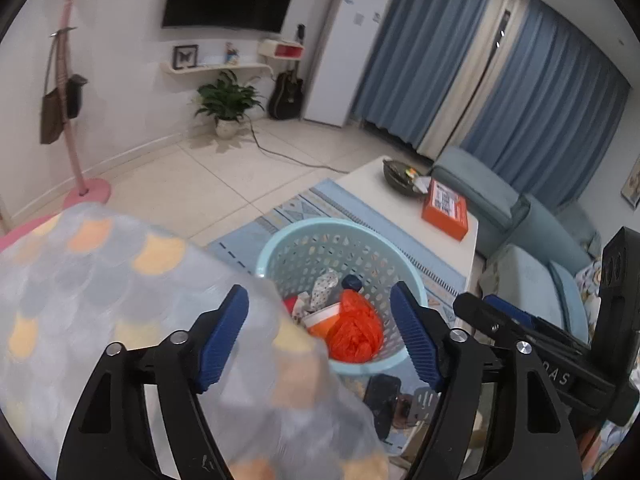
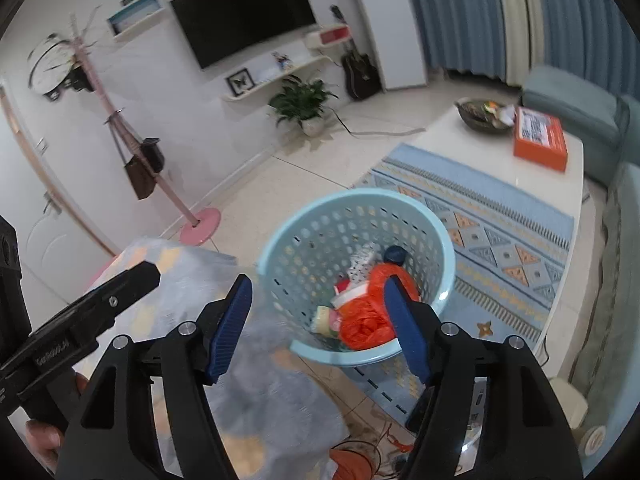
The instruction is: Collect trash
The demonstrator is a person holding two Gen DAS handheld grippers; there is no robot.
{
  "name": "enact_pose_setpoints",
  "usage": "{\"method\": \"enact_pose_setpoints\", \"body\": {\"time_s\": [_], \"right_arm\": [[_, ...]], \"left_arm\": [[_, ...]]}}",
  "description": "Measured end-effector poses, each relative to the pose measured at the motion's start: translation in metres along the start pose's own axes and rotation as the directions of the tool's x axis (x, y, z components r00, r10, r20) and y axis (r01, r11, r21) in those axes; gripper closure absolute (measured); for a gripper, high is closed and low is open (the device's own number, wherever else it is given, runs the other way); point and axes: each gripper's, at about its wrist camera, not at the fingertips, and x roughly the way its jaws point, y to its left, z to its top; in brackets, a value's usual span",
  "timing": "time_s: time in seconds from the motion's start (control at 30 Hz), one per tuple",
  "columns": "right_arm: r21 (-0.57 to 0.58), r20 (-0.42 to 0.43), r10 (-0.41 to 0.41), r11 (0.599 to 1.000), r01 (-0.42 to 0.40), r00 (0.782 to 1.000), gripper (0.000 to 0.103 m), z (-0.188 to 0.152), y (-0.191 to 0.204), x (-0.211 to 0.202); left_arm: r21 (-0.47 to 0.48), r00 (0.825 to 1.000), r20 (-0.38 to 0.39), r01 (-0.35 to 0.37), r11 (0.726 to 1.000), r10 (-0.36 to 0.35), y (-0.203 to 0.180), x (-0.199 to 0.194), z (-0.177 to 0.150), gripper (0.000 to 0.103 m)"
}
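Collecting trash: light-blue basket (image 1: 340, 240) on the rug already holds an orange bag (image 1: 354, 332), a cup and wrappers.
Left hand-held gripper (image 1: 320, 336) and right hand-held gripper (image 2: 318, 326) both hover above it, jaws wide, gripping nothing. Task looks well advanced; the desk (image 2: 500, 168) holds a bowl and orange box (image 2: 540, 144), possibly remaining. Only the right view shows floor cables.

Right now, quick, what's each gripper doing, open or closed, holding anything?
Left gripper: open, holding nothing, above the blue basket.
Right gripper: open, holding nothing, above the same basket.
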Motion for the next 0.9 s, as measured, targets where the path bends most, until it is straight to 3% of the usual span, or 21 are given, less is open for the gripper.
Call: {"method": "enact_pose_setpoints", "body": {"time_s": [0.17,0.27,0.33,0.4,0.5,0.63,0.8,0.9], "right_arm": [[-0.064,0.015,0.014,0.998,-0.013,1.000,0.037,-0.013,0.028,-0.019],[-0.101,0.047,0.010,0.995,-0.005,0.999,0.037,-0.024,0.042,-0.033],[-0.121,0.094,-0.002,0.993,0.014,0.996,0.037,-0.031,0.049,-0.045],[-0.139,0.180,-0.032,0.989,0.058,0.983,0.037,-0.039,0.055,-0.062],[-0.150,0.276,-0.063,0.983,0.108,0.959,0.037,-0.049,0.062,-0.080],[-0.164,0.336,-0.084,0.976,0.146,0.938,0.037,-0.063,0.066,-0.094],[-0.165,0.377,-0.124,0.966,0.199,0.918,0.037,-0.081,0.065,-0.099],[-0.137,0.380,-0.132,0.971,0.197,0.915,0.037,-0.089,0.061,-0.101]], "left_arm": [[-0.065,0.998,0.046,-0.044,0.997,0.047,0.012,-0.036,-0.023,0.026],[-0.112,0.987,0.088,-0.126,0.986,0.136,0.025,-0.056,-0.041,0.026],[-0.139,0.968,0.129,-0.196,0.971,0.214,0.030,-0.068,-0.059,0.026],[-0.126,0.938,0.174,-0.281,0.951,0.301,0.032,-0.076,-0.076,0.026],[-0.115,0.904,0.228,-0.344,0.932,0.362,0.030,-0.081,-0.090,0.026],[-0.108,0.878,0.295,-0.361,0.926,0.377,0.029,-0.085,-0.099,0.025],[-0.079,0.880,0.330,-0.335,0.939,0.342,0.029,-0.087,-0.107,0.021],[-0.062,0.866,0.338,-0.370,0.927,0.369,0.025,-0.089,-0.112,0.018]]}}
